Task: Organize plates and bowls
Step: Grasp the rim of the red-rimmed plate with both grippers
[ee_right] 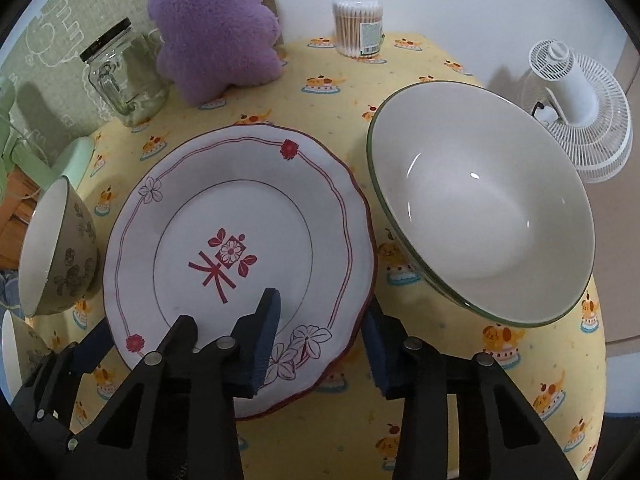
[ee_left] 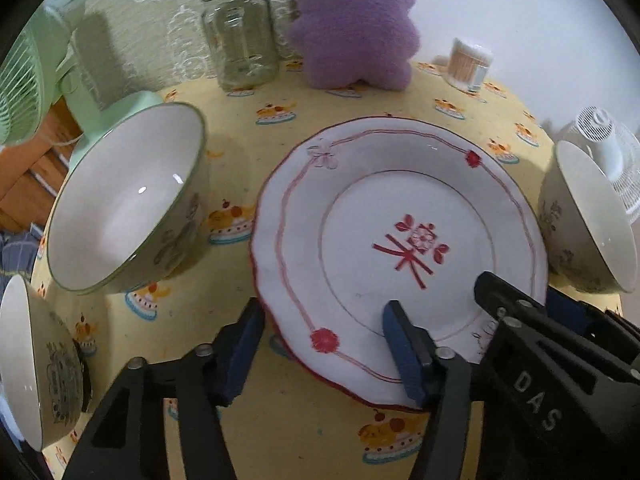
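Observation:
A white plate with red trim and a red flower motif (ee_left: 400,256) (ee_right: 240,256) lies on the yellow tablecloth. My left gripper (ee_left: 324,352) is open and straddles the plate's near left rim, one finger over the plate, one outside. My right gripper (ee_right: 320,340) is open and straddles the near right rim the same way. A large green-rimmed bowl (ee_right: 484,216) (ee_left: 588,220) stands right of the plate. A patterned bowl (ee_left: 132,200) (ee_right: 60,248) stands left of it. Another patterned bowl (ee_left: 36,364) sits at the near left.
A glass jar (ee_left: 240,36) (ee_right: 128,80), a purple plush toy (ee_left: 356,24) (ee_right: 216,24) and a cotton-swab tub (ee_left: 468,64) (ee_right: 360,28) stand at the back. A green fan (ee_left: 24,72) is at the left edge, a white fan (ee_right: 576,108) beyond the right edge.

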A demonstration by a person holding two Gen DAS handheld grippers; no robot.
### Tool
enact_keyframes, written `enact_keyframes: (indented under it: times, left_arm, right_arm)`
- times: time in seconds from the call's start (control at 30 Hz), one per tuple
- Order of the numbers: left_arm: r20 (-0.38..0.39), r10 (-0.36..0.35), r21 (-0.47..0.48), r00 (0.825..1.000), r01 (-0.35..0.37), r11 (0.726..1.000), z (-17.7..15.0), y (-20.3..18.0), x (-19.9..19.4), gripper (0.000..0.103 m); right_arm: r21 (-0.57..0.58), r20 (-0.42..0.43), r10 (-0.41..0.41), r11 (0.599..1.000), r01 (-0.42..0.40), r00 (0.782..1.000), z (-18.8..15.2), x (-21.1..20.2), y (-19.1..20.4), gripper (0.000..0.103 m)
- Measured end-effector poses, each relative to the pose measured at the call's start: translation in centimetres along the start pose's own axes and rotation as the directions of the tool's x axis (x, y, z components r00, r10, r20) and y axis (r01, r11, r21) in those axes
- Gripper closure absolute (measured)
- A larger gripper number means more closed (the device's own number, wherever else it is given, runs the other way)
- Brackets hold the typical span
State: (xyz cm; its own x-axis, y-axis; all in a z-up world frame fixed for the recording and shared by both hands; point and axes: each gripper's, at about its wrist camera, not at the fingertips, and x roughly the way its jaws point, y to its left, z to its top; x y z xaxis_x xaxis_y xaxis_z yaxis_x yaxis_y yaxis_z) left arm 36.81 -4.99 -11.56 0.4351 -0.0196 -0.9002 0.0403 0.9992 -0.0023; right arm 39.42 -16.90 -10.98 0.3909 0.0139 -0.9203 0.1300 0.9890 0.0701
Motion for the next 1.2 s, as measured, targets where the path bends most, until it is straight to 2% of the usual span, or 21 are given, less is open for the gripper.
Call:
enact_keyframes:
  times: [0.3, 0.8, 1.03, 1.2]
  left_arm:
    - [-0.011, 0.005, 0.014, 1.000, -0.005, 1.000, -0.8, 0.5, -0.9, 0.046]
    - [-0.076, 0.010, -0.046, 0.997, -0.014, 0.999, -7.5, 4.3, -4.7, 0.046]
    - [-0.103, 0.004, -0.071, 0.995, -0.012, 0.997, -8.7, 5.7, -5.0, 0.047]
    - [-0.092, 0.017, -0.091, 0.996, -0.026, 0.995, -7.9, 6.1, -4.5, 0.044]
  right_arm:
    - [-0.022, -0.012, 0.009, 1.000, -0.010, 1.000, -1.2, -1.1, 0.9, 0.064]
    - [-0.064, -0.090, 0.033, 0.997, -0.038, 0.995, -7.7, -4.0, 4.4, 0.064]
    - [-0.067, -0.119, 0.061, 0.995, -0.069, 0.991, -8.9, -4.0, 5.4, 0.060]
    - [-0.068, -0.121, 0.062, 0.995, -0.071, 0.991, -8.0, -3.2, 5.2, 0.051]
